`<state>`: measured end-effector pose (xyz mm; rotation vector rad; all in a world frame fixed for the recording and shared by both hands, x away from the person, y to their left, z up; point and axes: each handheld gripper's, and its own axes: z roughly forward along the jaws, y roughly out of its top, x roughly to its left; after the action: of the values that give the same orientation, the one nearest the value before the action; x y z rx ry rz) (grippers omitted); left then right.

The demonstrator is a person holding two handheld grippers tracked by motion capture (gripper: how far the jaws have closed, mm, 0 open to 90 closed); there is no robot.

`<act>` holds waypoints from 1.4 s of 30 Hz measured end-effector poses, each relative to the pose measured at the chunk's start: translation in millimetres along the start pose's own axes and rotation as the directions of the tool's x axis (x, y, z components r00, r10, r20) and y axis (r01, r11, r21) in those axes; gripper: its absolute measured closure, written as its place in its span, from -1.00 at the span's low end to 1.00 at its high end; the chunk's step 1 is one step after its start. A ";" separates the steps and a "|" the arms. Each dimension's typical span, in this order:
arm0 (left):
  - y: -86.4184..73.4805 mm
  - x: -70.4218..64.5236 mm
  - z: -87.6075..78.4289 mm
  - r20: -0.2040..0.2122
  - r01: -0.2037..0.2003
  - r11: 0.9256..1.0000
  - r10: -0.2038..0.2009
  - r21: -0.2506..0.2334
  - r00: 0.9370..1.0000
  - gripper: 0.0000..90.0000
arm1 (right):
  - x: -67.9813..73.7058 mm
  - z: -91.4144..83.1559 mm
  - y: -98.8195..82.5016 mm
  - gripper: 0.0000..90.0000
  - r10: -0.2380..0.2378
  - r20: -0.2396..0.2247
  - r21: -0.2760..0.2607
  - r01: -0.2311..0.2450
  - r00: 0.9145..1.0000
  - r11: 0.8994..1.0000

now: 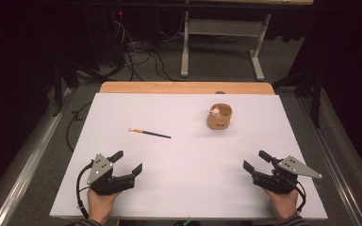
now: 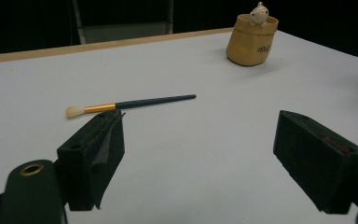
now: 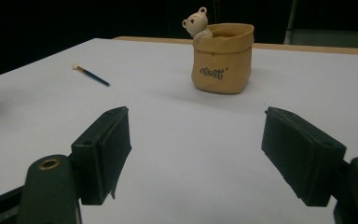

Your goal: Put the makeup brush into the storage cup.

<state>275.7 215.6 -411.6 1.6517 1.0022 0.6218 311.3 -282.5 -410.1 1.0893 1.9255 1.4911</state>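
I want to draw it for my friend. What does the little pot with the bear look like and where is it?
Look at the white table, towards its far right part. There stands a tan pot shaped like a paper bag, with a small pale bear peeking over its rim. The only other loose thing is a thin dark brush lying flat.

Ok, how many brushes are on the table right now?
1. The brush lies flat on the white table, left of centre, bristles pointing left, apart from the tan bear pot. Another could be hidden inside the pot.

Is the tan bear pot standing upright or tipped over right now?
Upright. The tan bear pot sits flat on the white table, its open mouth facing up and the little bear peeking over its rim.
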 end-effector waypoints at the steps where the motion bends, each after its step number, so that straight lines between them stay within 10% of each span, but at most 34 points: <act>1: 0.0 0.0 -0.2 -0.001 0.000 1.000 0.000 0.001 1.000 -0.62 | 0.4 -0.3 -0.1 -0.43 0.004 0.002 0.000 -0.004 1.000 1.000; 42: 4.0 -3.6 -5.3 -0.037 -0.025 0.999 0.026 0.023 0.999 -0.65 | -0.2 2.0 1.8 -0.45 0.004 -0.017 -0.001 -0.004 1.000 1.000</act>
<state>270.9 214.9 -405.9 1.6802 1.0195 0.6635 313.5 -281.3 -409.0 1.0840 1.9352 1.5082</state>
